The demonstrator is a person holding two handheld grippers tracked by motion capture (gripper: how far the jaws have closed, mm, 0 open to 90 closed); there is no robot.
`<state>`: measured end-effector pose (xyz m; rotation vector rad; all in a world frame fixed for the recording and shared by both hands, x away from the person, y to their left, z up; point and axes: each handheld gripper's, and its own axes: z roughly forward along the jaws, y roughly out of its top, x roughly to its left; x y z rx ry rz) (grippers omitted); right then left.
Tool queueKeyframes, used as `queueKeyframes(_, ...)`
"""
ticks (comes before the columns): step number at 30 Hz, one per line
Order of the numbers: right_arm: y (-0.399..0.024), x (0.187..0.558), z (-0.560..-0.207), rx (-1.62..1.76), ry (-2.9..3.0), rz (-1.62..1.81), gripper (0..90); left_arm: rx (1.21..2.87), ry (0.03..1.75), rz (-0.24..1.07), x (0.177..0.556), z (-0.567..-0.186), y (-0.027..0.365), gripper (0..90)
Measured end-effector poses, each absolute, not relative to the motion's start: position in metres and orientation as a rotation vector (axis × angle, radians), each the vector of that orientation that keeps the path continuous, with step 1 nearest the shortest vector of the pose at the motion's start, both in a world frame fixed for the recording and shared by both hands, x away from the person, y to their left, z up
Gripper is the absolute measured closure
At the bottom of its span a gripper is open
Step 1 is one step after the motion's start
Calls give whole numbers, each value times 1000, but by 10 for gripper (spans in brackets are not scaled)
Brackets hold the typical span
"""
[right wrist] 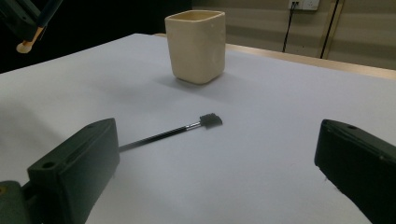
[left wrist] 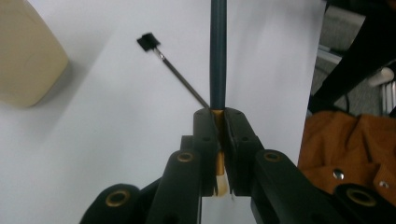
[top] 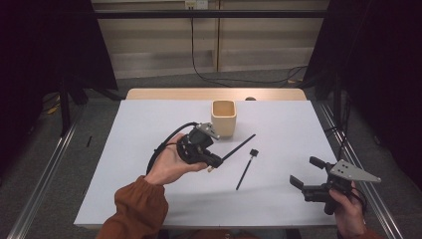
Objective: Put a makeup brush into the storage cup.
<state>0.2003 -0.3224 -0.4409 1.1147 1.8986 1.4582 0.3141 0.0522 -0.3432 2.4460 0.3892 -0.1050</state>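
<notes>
Item 1: left gripper [top: 215,162], held in the person's left hand [top: 169,167] just left of the table's middle. Its jaws are closed tight on a dark pencil [top: 239,148]; the pencil's shaft points away toward 2 o'clock in the high view, and a tan, eraser-like end sticks out behind the jaws. In the left gripper view the pencil [left wrist: 218,51] runs straight up toward 12 o'clock from between the jaws.

Item 2: cream cup [top: 223,118], square-mouthed, upright, at about 1 o'clock from the left gripper and just beside it.

Item 3: thin black brush [top: 246,170] with a small dark head, lying flat on the white table [top: 139,129] at about 3 o'clock from the left gripper, head toward the cup. It touches neither gripper. The right gripper view has the brush [right wrist: 175,132] lying between its own jaws' line of sight and the cup [right wrist: 196,45].

Item 4: right gripper [top: 303,173], held in the right hand [top: 348,211] near the table's corner at 4 o'clock. Its jaws stand wide apart with nothing between them.
</notes>
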Motion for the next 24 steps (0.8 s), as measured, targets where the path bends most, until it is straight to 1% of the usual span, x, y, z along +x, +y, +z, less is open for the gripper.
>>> queueKeyframes(12, -322, 200, -441, 1113, 1899, 1463, 0, 2609, 349, -176, 314, -356, 41, 848)
queueKeyframes(15, -322, 200, -441, 1111, 1899, 1469, 0, 2674, 331, -197, 312, -363, 37, 847)
queueKeyframes(16, -322, 200, -441, 1112, 1897, 1475, 0, 2701, 328, -189, 312, -364, 36, 847)
queueKeyframes(19, -322, 200, -440, 1109, 1896, 1478, 0, 2714, 347, -192, 311, -369, 33, 847)
queueKeyframes(24, -323, 199, -440, 1110, 1896, 1482, 0, 2765, 299, -184, 310, -374, 32, 847)
